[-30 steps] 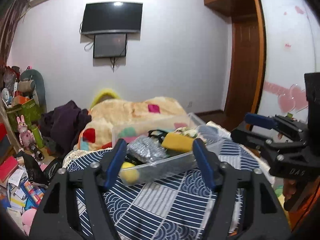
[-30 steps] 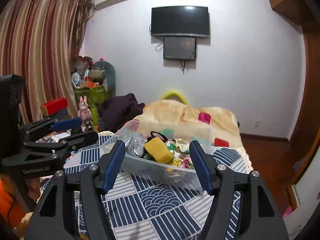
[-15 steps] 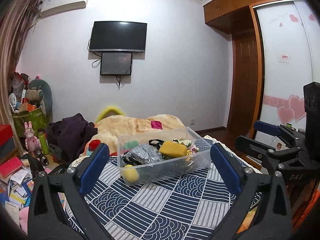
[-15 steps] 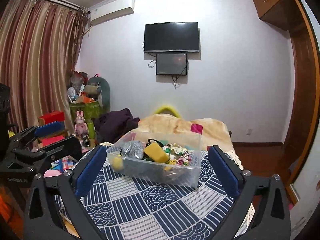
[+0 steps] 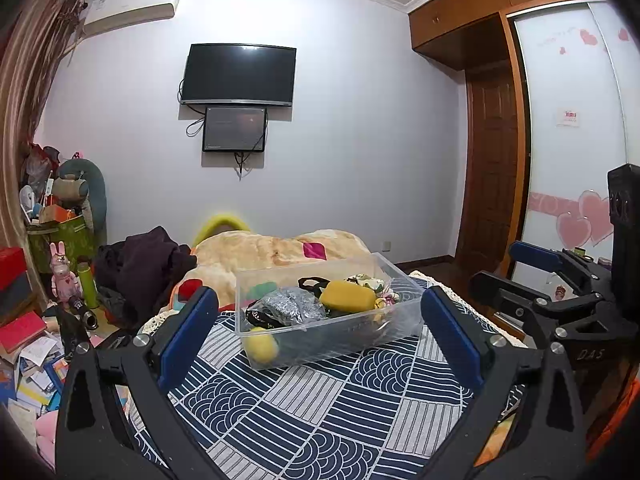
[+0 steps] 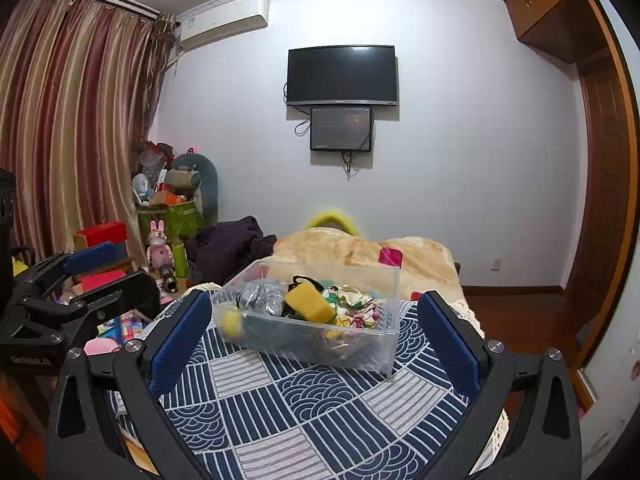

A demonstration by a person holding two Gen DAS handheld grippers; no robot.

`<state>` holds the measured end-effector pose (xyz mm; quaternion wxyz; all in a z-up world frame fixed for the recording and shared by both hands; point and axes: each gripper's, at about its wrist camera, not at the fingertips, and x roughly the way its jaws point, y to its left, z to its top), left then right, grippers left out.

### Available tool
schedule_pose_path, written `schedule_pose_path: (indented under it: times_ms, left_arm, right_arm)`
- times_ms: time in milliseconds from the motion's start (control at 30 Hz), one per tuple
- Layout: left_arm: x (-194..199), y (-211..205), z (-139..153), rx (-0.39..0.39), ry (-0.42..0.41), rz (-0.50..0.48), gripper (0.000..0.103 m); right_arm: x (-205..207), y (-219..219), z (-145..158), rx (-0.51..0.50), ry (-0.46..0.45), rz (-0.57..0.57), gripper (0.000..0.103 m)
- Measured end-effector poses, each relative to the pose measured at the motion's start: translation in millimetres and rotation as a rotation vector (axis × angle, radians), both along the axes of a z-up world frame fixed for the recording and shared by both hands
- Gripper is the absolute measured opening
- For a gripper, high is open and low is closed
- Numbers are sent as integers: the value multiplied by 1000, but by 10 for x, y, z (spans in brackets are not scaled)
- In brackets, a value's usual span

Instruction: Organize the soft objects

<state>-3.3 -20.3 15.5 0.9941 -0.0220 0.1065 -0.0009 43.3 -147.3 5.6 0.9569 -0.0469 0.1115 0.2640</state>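
A clear plastic bin (image 5: 404,312) (image 6: 384,348) stands on a table with a blue patterned cloth (image 5: 320,412) (image 6: 304,412). It holds a yellow sponge (image 5: 347,296) (image 6: 310,302), a silver crumpled pouch (image 5: 290,307) (image 6: 262,298), a yellow ball (image 5: 261,347) (image 6: 232,323), black straps and floral fabric (image 6: 356,306). My left gripper (image 5: 318,334) is open and empty, in front of the bin. My right gripper (image 6: 314,332) is open and empty, also short of the bin. Each gripper shows at the side of the other's view.
Behind the table lies a beige blanket (image 5: 276,248) and a dark purple garment (image 5: 144,264). Toys, boxes and books clutter the floor at left (image 5: 36,344). A TV (image 5: 239,74) hangs on the wall. A wooden wardrobe and door (image 5: 492,184) stand at right.
Both grippers have opened wide and pulled back and up from the bin. The bin now sits farther ahead and looks smaller in both views.
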Motion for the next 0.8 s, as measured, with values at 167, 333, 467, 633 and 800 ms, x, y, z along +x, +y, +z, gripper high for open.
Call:
schedule_pose_path:
  times_ms: [167, 333, 467, 633, 800]
  left_arm:
    - [1, -13, -10, 2, 0, 0, 103]
    - [-4, -21, -11, 7, 1, -2, 103]
    - [-4, -25, -9, 7, 1, -4, 103]
    - [-4, -24, -8, 7, 0, -5, 103]
    - [-7, -19, -13, 7, 1, -4, 103]
  right_arm:
    - [-21, -4, 5, 4, -3, 2, 103]
    - [-27, -5, 14, 5, -5, 2, 103]
    - [-38, -6, 18, 8, -6, 6, 103]
    - [-37, -24, 27, 13, -5, 6, 103]
    - [-47, -30, 43, 16, -9, 2, 103]
